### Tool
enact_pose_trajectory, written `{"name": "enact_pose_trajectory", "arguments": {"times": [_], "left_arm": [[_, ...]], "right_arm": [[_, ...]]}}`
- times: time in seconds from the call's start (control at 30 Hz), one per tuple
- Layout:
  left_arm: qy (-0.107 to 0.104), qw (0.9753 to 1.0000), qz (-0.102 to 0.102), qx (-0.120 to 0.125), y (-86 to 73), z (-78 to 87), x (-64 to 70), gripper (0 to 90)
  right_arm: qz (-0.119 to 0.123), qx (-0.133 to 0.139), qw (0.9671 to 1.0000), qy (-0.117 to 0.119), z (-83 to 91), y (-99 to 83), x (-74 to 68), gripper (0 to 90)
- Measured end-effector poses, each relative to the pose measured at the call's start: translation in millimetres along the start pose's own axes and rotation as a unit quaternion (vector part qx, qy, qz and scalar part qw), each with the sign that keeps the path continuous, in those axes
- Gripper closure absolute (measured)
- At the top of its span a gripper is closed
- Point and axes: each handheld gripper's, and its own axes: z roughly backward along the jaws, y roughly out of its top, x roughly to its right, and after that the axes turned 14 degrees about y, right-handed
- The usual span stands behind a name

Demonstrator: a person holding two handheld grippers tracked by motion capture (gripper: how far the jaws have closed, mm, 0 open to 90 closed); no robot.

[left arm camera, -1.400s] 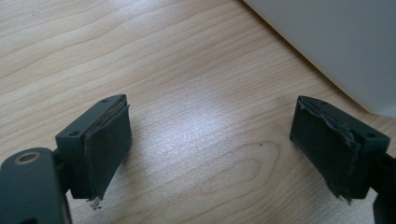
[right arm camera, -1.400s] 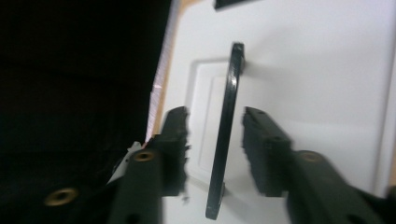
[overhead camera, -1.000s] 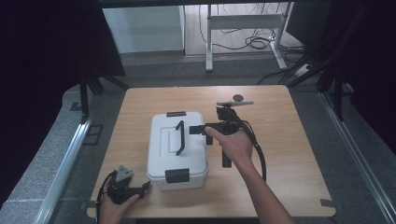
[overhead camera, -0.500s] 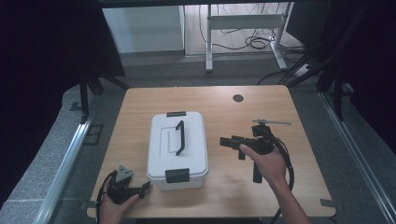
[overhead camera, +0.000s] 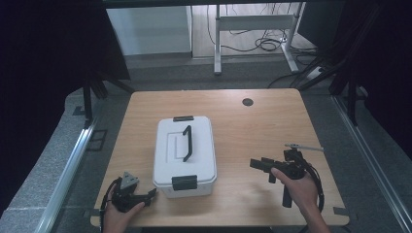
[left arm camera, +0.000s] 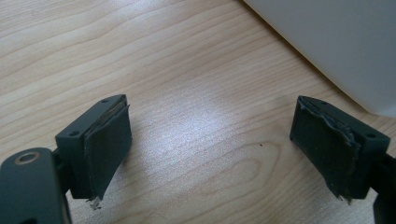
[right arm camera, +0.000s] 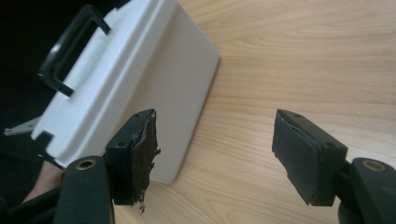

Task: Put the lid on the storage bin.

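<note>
My white plastic lidded box with a black handle (overhead camera: 185,154) sits between both wide-open grippers, left gripper (overhead camera: 145,195) nearly touching, right gripper (overhead camera: 257,164) apart, its far latch cut off.

High cam: fixed above the near edge of the table (overhead camera: 272,116), looking forward and down, far enough to take in the whole top plus floor beyond the far edge. Left gripper cam: rides the left gripper (overhead camera: 151,193) at the near-left corner, very close to the wood, aimed low between its jaws; the box (left arm camera: 336,42) wall cuts its top right corner. Right gripper cam: on the right gripper (overhead camera: 254,163) near the right edge, faces left across the table, close, rolled. All three share the box (overhead camera: 184,155) (right arm camera: 135,79) and the wood around it.
</note>
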Motion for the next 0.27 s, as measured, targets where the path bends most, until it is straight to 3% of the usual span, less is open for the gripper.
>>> {"name": "enact_pose_trajectory", "arguments": {"times": [0.27], "left_arm": [[0.000,1.0000,0.000,0.000,0.0,0.0,-0.1,12.6]], "right_arm": [[-0.010,0.004,0.9999,0.005,4.6,-2.4,5.5,30.9]]}}
